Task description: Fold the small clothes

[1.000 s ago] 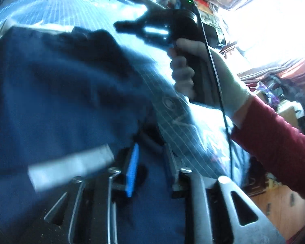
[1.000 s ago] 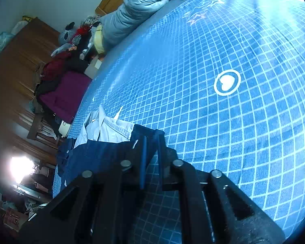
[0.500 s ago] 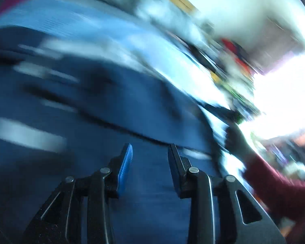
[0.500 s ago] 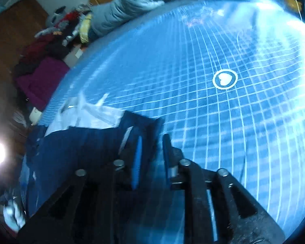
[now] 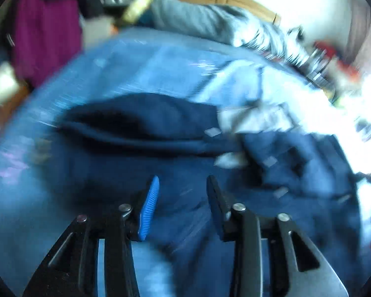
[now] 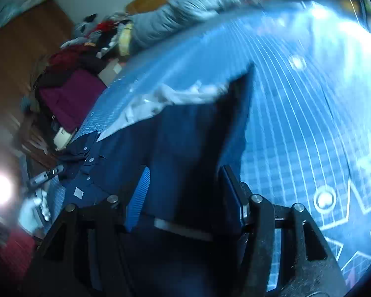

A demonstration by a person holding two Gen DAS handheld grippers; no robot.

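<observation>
On the blue grid-patterned bed cover (image 6: 296, 128) lies the dark navy garment (image 5: 160, 148), bunched, with a pale lining (image 6: 165, 96) showing at its far edge. Seen from the left wrist, the left tool (image 5: 181, 185) hangs just above the garment with its jaws spread wide and nothing between them; the cloth spreads ahead of and beneath its fingers. Over at the right tool (image 6: 185, 185), the jaws stand well apart too, yet a fold of the navy cloth runs up between them — whether the pads actually pinch it I cannot tell. Half a second ago that tool's jaws were close together at the garment's corner; now they gape, and the fabric fills far more of the view — both pictures are blurred.
</observation>
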